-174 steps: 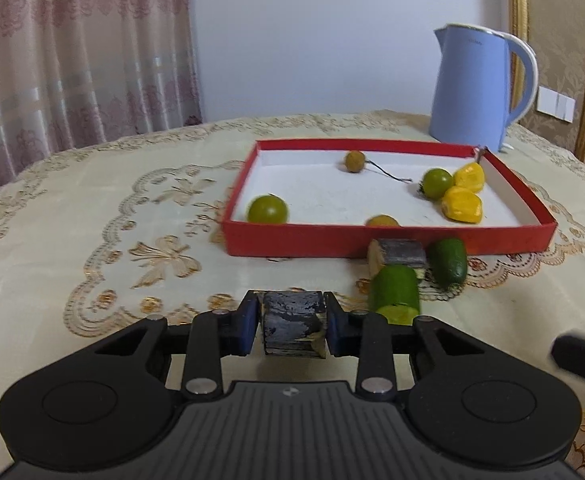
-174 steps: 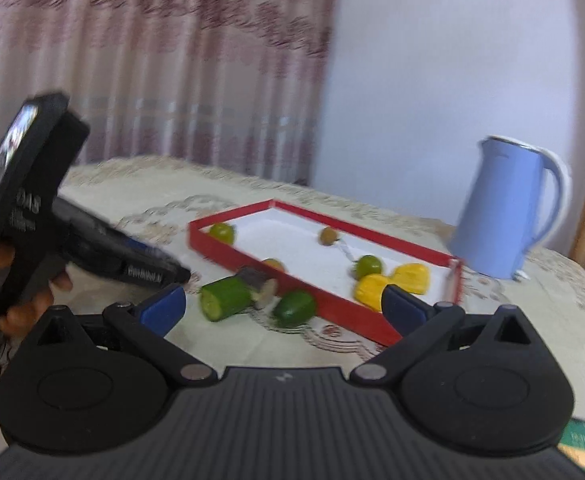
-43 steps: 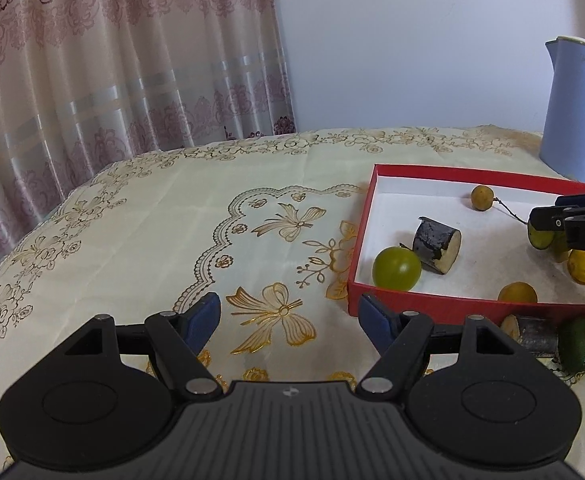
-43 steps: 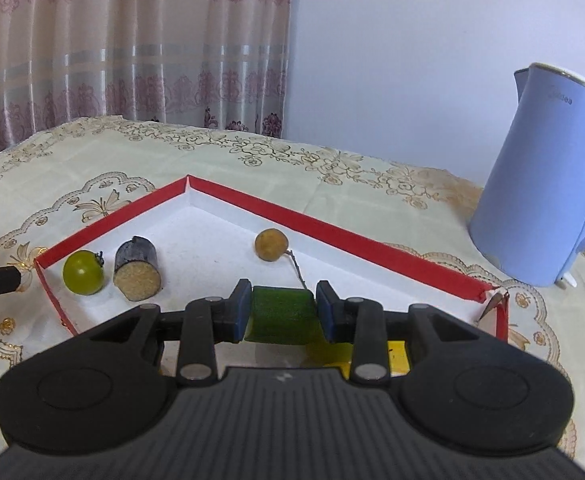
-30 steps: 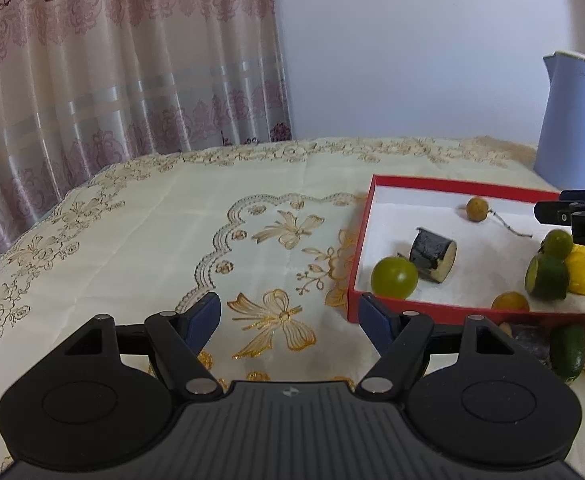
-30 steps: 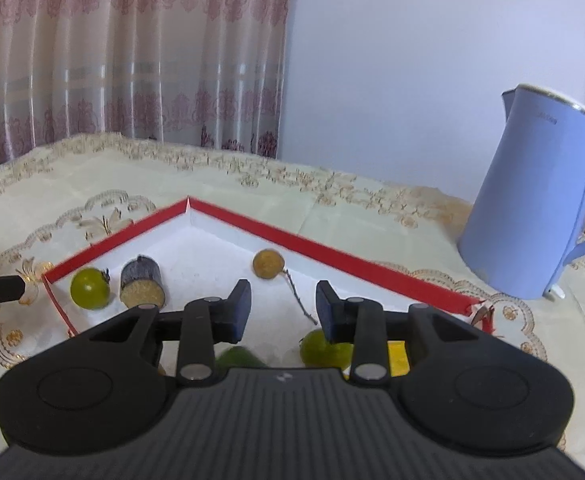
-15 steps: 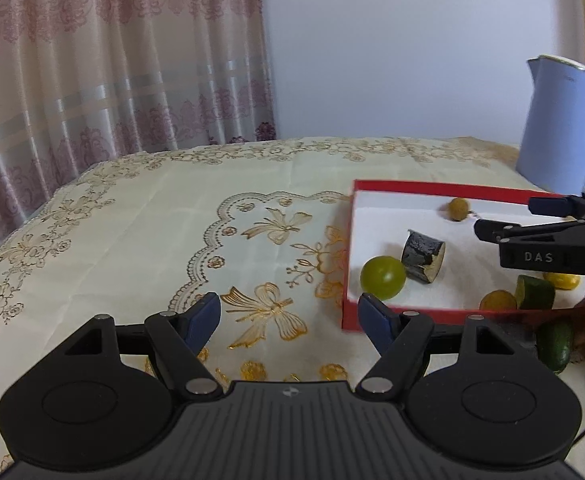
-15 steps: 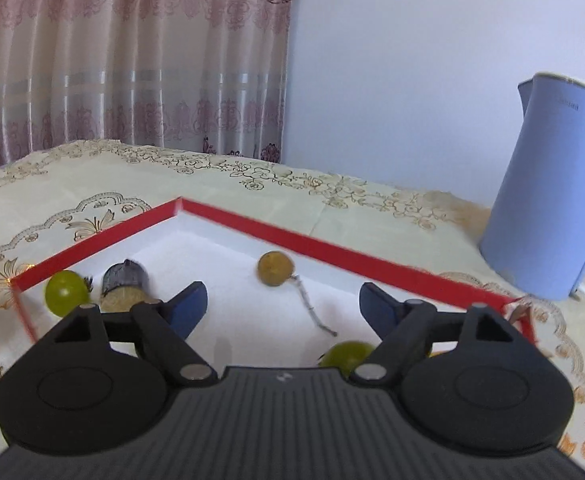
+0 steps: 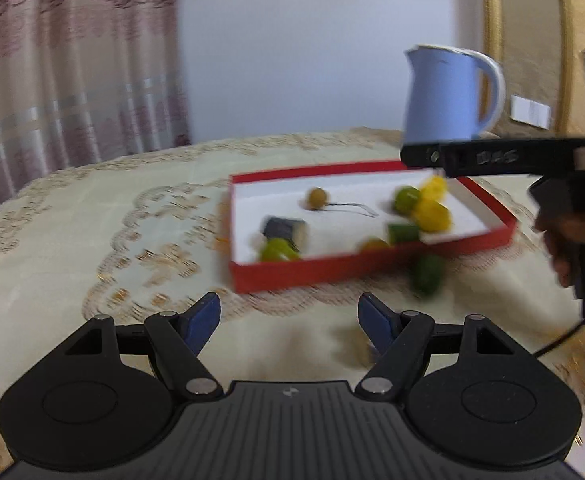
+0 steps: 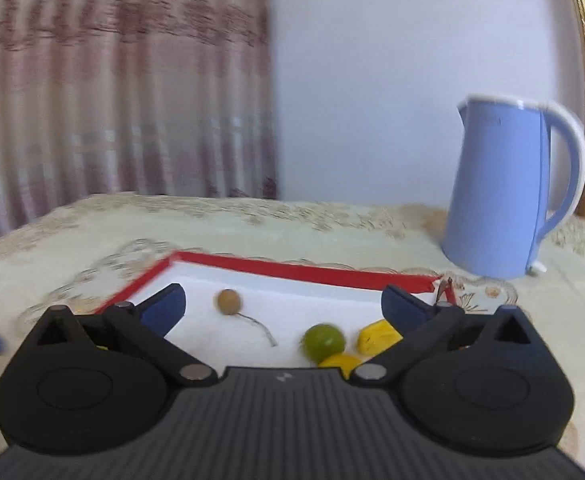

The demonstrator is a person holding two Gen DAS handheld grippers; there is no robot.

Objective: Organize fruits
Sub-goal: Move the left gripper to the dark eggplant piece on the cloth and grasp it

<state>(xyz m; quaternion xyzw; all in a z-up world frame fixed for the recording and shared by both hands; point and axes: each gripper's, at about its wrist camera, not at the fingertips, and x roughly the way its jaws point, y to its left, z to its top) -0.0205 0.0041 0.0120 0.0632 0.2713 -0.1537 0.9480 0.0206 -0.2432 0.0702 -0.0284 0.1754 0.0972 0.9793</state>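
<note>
Left wrist view: a cream embroidered cloth covered the tabletop (image 9: 92, 216), with a pink patterned curtain (image 9: 72, 80) and a pale wall behind. The red tray (image 9: 312, 270) held a brown longan (image 9: 317, 198), a dark cut piece (image 9: 286, 230), green and yellow fruits; one green fruit (image 9: 426, 276) lay outside, just beside the near rim. The left tool (image 9: 288, 318) stood spread, empty. Blurred lettering on the right tool's arm (image 9: 492, 157) was unreadable.

Right wrist view: the right tool (image 10: 282, 308), which had pinched a green piece earlier, had just been opening and was empty above the tray. A blue kettle (image 10: 508, 192) stood behind.
</note>
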